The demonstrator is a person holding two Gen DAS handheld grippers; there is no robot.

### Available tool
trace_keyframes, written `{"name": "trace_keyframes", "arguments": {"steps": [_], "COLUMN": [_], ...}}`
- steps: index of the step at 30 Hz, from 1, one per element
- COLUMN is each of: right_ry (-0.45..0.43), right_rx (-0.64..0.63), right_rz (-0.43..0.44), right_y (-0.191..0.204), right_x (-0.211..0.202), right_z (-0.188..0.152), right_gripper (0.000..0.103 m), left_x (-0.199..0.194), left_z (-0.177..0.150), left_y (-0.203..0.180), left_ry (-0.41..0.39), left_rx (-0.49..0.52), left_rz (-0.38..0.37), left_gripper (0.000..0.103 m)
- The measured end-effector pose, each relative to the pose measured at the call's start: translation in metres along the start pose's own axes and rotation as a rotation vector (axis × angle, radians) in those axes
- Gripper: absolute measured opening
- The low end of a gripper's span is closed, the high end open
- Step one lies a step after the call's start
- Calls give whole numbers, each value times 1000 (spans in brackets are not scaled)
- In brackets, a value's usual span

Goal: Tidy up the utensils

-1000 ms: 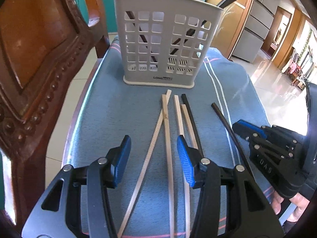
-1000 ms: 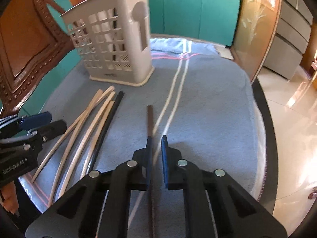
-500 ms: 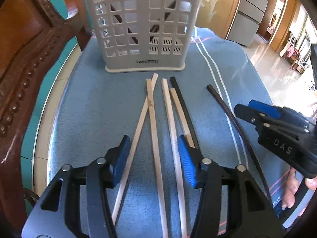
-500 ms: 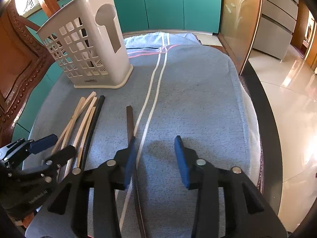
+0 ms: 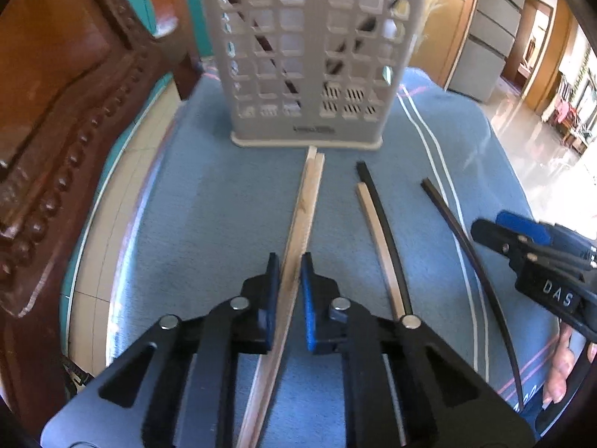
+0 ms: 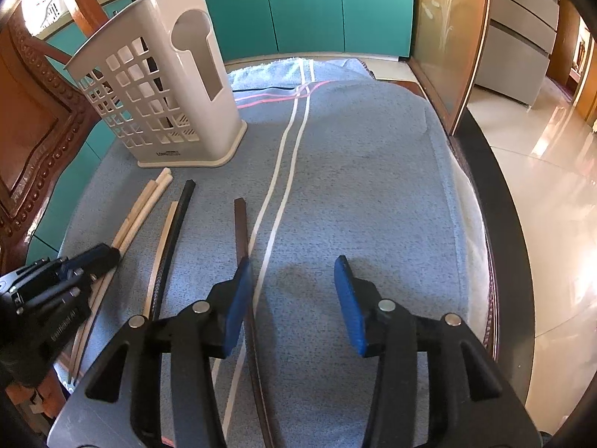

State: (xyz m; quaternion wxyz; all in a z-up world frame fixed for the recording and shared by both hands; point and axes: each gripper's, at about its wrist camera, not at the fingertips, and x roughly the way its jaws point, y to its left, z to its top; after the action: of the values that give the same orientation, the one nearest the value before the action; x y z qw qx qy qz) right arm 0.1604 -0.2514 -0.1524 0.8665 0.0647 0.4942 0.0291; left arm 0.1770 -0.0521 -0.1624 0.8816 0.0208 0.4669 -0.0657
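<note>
A white slotted utensil holder [image 5: 309, 67] stands at the far end of a blue towel; it also shows in the right wrist view [image 6: 164, 100]. My left gripper [image 5: 287, 280] is shut on a bundle of light wooden chopsticks [image 5: 304, 201] that points at the holder's base. One light chopstick [image 5: 377, 239] and a black one [image 5: 384, 224] lie just to the right. My right gripper [image 6: 291, 295] is open and empty, low over the towel. A dark brown chopstick [image 6: 242, 235] lies beside its left finger.
A carved wooden chair back [image 5: 56, 112] rises along the left edge. The blue towel [image 6: 373, 186] with white stripes covers the table. Teal cabinets [image 6: 309, 3] and a tiled floor [image 6: 541, 186] lie beyond the table's right edge. Dark chopsticks lean inside the holder.
My left gripper has closed on the light chopsticks and gathered them into a bundle. My right gripper let go of the dark chopstick, opened wide and drew back slightly.
</note>
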Motion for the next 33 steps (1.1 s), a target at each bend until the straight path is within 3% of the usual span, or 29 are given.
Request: {"name": "trace_keyframes", "arguments": {"steps": [5,15,23,27,33], "right_ry": [5,8,21,26,27], "right_rx": [5,-5,-37,-46,-60], "right_rz": [2,2,6,13,13], "right_y": [-1,1,8,9,10], "right_x": [0,2,5,6,5], "right_z": [0,0,0,1,1], "right_gripper": [45,47,47,47,50], "left_x": [-16,-7,13,18,21], "left_z": [8,7,12,15,17], "left_y": [9,31,24,15,0], "left_ry": [-63,1,52,46,46], "left_rx": [-46,-111,-79,-61,-38], "left_rz": [-22,-30,-16,14,-6], "left_gripper": [10,13,16,17,20]}}
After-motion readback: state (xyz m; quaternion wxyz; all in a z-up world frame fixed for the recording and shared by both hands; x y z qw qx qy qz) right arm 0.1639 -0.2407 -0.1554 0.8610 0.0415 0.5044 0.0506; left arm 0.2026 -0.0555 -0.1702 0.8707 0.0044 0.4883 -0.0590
